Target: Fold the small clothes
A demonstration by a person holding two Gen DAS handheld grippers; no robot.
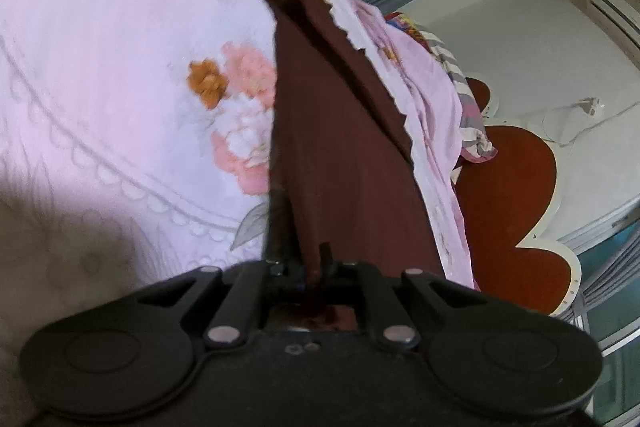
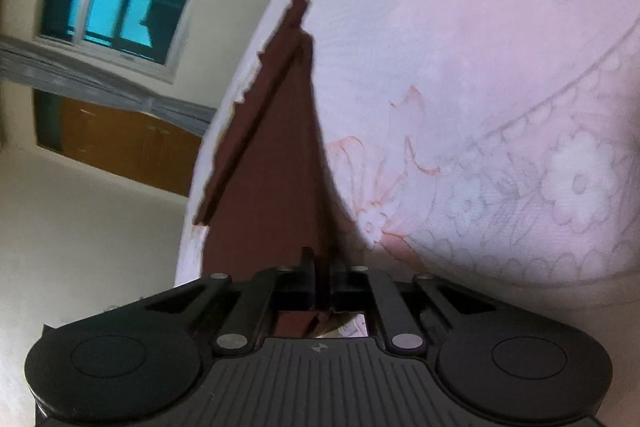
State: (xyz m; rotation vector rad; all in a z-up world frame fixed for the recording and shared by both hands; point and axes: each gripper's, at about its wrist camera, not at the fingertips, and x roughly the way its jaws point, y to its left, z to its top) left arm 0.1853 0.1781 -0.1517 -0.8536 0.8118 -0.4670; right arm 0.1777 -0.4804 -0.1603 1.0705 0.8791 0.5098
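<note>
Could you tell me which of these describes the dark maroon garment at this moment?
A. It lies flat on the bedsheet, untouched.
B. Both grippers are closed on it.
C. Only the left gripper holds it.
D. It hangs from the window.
B: the left gripper and the right gripper each have their jaws shut on the maroon garment, which stretches away over the floral bedsheet.

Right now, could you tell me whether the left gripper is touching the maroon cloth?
Touching. In the left wrist view the left gripper is shut on the maroon cloth, whose fabric runs straight out from between its closed fingers.
</note>
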